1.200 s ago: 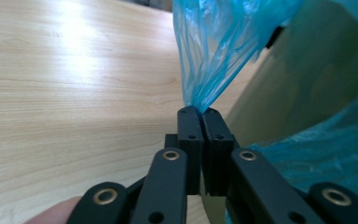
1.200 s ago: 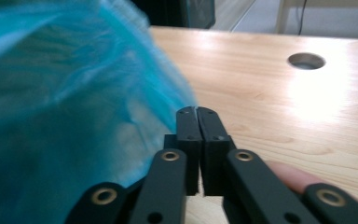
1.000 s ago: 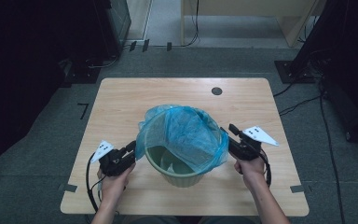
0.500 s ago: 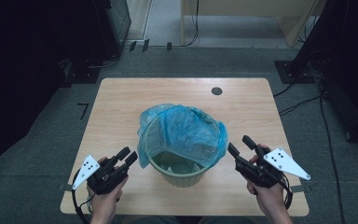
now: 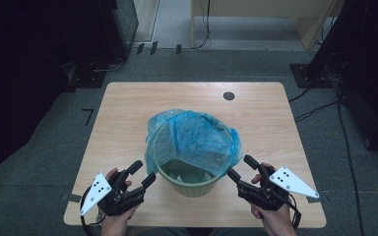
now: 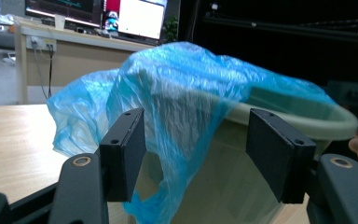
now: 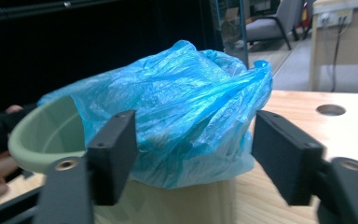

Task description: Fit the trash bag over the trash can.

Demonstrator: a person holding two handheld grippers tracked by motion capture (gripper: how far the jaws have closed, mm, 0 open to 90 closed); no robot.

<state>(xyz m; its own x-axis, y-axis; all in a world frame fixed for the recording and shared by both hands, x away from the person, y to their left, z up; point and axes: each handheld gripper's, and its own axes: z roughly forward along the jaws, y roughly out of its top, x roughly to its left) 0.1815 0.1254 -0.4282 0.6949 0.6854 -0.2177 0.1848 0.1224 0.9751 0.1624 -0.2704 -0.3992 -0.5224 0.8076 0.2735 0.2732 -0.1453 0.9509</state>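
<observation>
A pale green bin (image 5: 193,183) stands at the middle of the wooden table (image 5: 128,113), lined with a blue plastic bag (image 5: 197,137) that drapes over its far and side rim. The near rim is bare green. My left gripper (image 5: 143,171) hovers just left of the bin's near side, open; its jaws have just been opening and nothing sits between them. My right gripper (image 5: 240,167) mirrors it on the right, also open after opening, also empty. In the left gripper view the bag (image 6: 182,93) hangs over the bin (image 6: 228,186) beyond the open left gripper (image 6: 200,154). The right gripper (image 7: 198,158) faces the bag (image 7: 177,112) and bin rim (image 7: 42,135).
A round cable hole (image 5: 229,96) lies in the table's far right part. Dark equipment and cables ring the table on the grey floor. A desk with monitors (image 6: 98,18) stands behind in the left gripper view, and a chair (image 7: 270,23) in the right one.
Both grippers have drawn back from the bin's sides toward the table's near edge and spread apart. Their jaws stand wider now. The bag's rim has slackened on the bin.
</observation>
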